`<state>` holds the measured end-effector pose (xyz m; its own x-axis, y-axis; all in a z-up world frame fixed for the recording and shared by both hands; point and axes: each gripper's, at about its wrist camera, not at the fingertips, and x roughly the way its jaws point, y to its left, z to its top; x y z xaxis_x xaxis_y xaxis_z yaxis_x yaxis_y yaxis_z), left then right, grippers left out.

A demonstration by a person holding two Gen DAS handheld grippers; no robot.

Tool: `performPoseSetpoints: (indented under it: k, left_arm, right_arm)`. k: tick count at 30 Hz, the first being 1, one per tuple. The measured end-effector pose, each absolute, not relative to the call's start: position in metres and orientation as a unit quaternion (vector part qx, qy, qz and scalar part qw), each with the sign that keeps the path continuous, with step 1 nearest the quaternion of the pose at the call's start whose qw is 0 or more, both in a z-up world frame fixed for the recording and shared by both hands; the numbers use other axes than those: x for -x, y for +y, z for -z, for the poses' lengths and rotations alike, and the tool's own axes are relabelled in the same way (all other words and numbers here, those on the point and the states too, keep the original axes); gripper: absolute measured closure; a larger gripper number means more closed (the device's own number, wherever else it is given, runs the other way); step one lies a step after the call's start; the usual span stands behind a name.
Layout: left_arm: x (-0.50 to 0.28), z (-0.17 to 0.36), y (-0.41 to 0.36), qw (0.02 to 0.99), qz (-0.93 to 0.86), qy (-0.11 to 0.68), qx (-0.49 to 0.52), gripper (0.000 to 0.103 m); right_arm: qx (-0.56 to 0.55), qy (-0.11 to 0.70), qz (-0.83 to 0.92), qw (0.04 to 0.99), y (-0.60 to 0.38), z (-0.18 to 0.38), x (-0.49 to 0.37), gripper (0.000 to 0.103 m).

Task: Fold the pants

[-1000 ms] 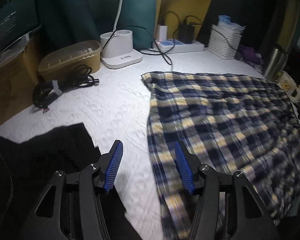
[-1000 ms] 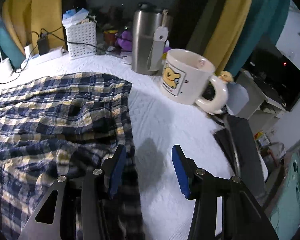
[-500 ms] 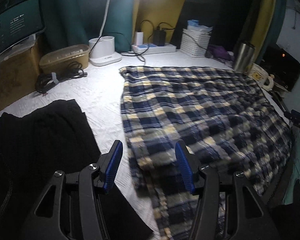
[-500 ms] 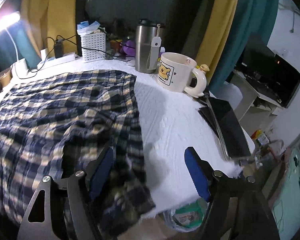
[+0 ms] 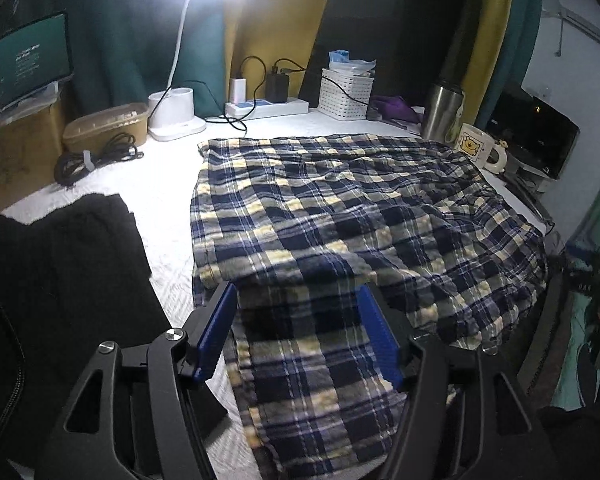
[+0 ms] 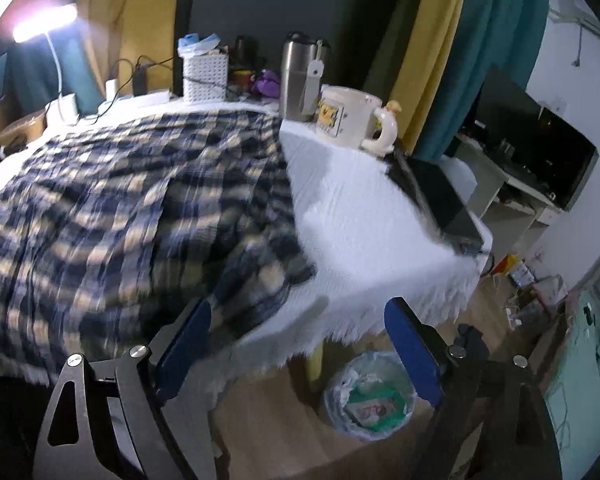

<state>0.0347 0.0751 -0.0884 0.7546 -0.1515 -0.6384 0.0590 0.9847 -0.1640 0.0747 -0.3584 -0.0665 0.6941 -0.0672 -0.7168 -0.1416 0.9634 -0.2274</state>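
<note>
**Both claws open above the plaid pants**

The left gripper [image 5: 296, 330] has its jaws spread; they have just been opening a little, and the plaid pants [image 5: 340, 216] lie under the gap, but the blue pads do not press the cloth. The right gripper [image 6: 300, 352] stands very wide, its jaws have just been opening, and nothing is between them. The pants lie spread on the white table cover [image 6: 364, 220], one part hanging over the near edge. Compared with one second ago, both cameras see more of the table, and a waste bin [image 6: 370, 396] has come into view.
</note>
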Motion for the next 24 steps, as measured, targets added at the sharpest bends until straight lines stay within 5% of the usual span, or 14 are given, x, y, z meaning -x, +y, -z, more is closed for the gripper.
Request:
performPoseSetpoints:
  k: [14,19,24]
  left_arm:
    - [-0.033,0.097,0.067,0.932,0.051,0.353,0.069,0.039]
    - [-0.033,0.1,0.068,0.932,0.052,0.352,0.075,0.039]
    - [-0.03,0.105,0.063,0.931,0.073,0.349,0.075,0.028]
  right_arm:
    - [0.169,0.411,-0.029,0.895,-0.338,0.131,-0.055,0.013]
    - [0.173,0.373,-0.031,0.911,-0.327,0.112,-0.052,0.013]
    - [0.194,0.343,-0.041,0.918,-0.314,0.085,-0.056,0.013]
